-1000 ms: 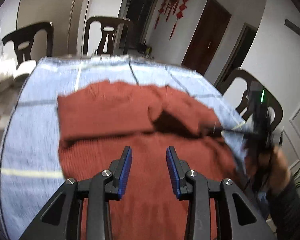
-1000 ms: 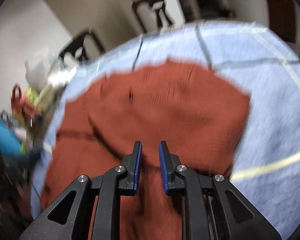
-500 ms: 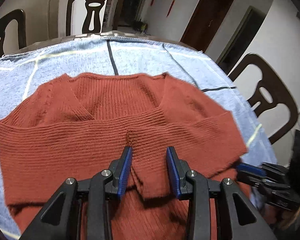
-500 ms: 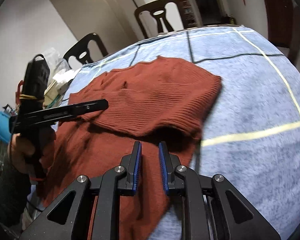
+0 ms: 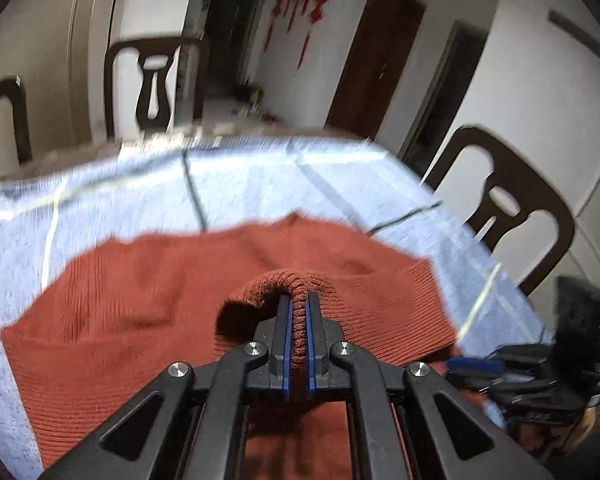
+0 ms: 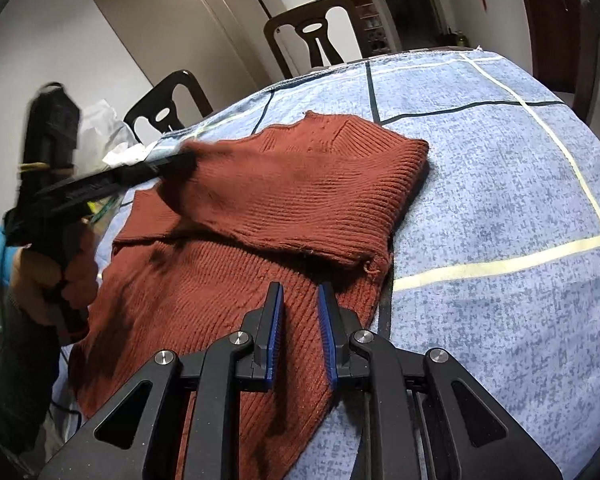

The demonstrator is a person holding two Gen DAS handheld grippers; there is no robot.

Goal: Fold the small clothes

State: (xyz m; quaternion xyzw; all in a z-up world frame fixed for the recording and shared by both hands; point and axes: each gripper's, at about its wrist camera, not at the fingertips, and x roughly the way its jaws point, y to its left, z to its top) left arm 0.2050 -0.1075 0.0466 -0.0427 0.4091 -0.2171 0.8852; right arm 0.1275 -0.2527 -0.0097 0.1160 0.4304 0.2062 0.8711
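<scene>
A rust-red ribbed knit sweater [image 5: 148,304] lies on the blue checked tablecloth [image 5: 260,184], with its upper part folded down over the body. My left gripper [image 5: 298,300] is shut on a pinched ridge of the sweater's folded layer and lifts it a little. In the right wrist view the sweater [image 6: 284,200] fills the middle, and the left gripper [image 6: 172,162] shows as a dark bar holding the cloth at the left. My right gripper [image 6: 299,292] is slightly open and empty, just above the sweater's lower part near its right edge.
Dark wooden chairs stand around the table: one at the back [image 5: 152,80], one at the right [image 5: 500,208], two more in the right wrist view [image 6: 312,36]. White bags and clutter [image 6: 112,140] sit at the table's left side. Bare tablecloth [image 6: 500,200] lies right of the sweater.
My left gripper has shut on a ridge of the sweater's folded layer and raised it. My right gripper has stayed low over the sweater's lower right part, still slightly open.
</scene>
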